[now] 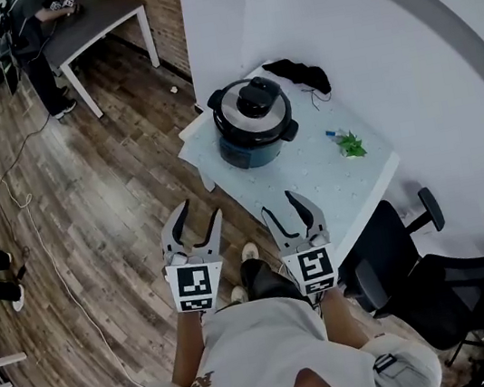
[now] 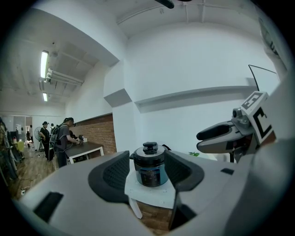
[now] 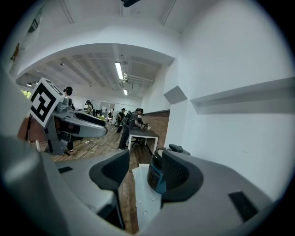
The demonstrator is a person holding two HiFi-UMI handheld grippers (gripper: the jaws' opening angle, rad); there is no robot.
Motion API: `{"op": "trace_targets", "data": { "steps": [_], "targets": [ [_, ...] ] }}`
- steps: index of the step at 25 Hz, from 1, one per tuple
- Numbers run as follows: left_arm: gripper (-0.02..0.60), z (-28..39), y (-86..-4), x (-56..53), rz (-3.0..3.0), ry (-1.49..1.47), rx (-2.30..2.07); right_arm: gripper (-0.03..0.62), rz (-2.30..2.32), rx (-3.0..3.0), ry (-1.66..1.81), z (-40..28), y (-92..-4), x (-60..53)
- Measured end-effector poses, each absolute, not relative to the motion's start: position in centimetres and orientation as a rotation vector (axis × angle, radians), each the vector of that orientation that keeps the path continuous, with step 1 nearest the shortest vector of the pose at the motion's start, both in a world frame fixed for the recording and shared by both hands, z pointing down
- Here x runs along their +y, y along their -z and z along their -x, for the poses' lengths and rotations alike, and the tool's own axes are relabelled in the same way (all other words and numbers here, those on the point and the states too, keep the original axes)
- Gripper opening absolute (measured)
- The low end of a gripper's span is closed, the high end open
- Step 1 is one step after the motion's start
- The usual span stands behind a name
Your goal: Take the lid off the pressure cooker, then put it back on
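White speckled table point(image 1: 351, 188), right of centre in the head view, carries the squat, round pressure cooker point(image 1: 249, 150) near its upper-left corner. Its steel lid point(image 1: 230, 112) looks heavy, rigid and slick, so the black knob point(image 1: 258, 95) is probably the surest hold. Left gripper point(image 1: 199, 210) and right gripper point(image 1: 279, 204) hang well short of it, jaws apart and empty.

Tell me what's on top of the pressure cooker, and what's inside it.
The lid sits on top of the pressure cooker, with a black knob at its centre. The lid covers the pot, so nothing inside can be seen.
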State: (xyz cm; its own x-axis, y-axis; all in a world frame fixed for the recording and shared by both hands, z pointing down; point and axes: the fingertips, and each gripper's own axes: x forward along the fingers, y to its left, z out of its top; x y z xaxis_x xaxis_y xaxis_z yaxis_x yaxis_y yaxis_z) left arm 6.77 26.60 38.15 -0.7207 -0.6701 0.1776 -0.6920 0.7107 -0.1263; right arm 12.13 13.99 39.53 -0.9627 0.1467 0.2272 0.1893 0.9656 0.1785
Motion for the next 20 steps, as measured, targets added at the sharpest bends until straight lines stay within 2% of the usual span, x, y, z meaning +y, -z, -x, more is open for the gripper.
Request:
{"op": "trace_targets", "data": {
  "steps": [20],
  "targets": [
    [0.232,6.0,-38.0,16.2,-1.183,-0.296,-2.754,0.219,0.275,-2.891,0.240,1.1,-39.8,4.7]
  ]
}}
